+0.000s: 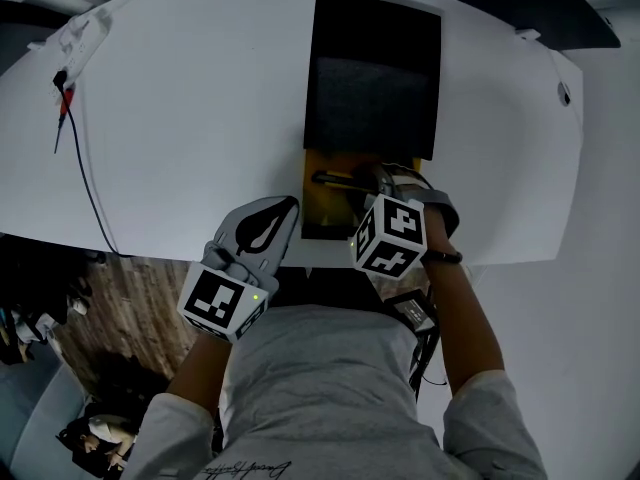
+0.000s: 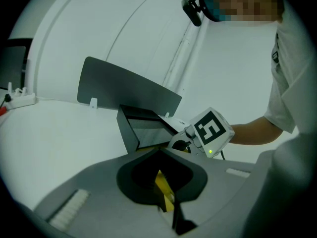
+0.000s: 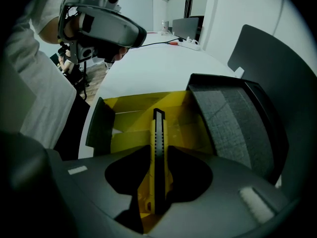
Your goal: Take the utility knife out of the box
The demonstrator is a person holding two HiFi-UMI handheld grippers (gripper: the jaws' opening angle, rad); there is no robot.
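An open box (image 1: 322,213) with a yellow inside and a black lid (image 1: 372,78) folded back sits at the white table's near edge. The yellow-and-black utility knife (image 1: 335,179) lies across it. My right gripper (image 1: 385,180) points steeply down into the box, jaws shut on the knife's near end. In the right gripper view the knife (image 3: 158,143) runs straight out from the right gripper (image 3: 154,202). My left gripper (image 1: 292,208) is at the box's left wall. In the left gripper view a yellow edge of the box (image 2: 163,187) is pinched in the left gripper (image 2: 166,197).
The white table (image 1: 190,118) has a black cable with a red clip (image 1: 65,98) at its far left. A white power strip (image 2: 20,100) lies there too. A dark grey panel (image 2: 129,86) stands behind the box. The table's near edge runs just under both grippers.
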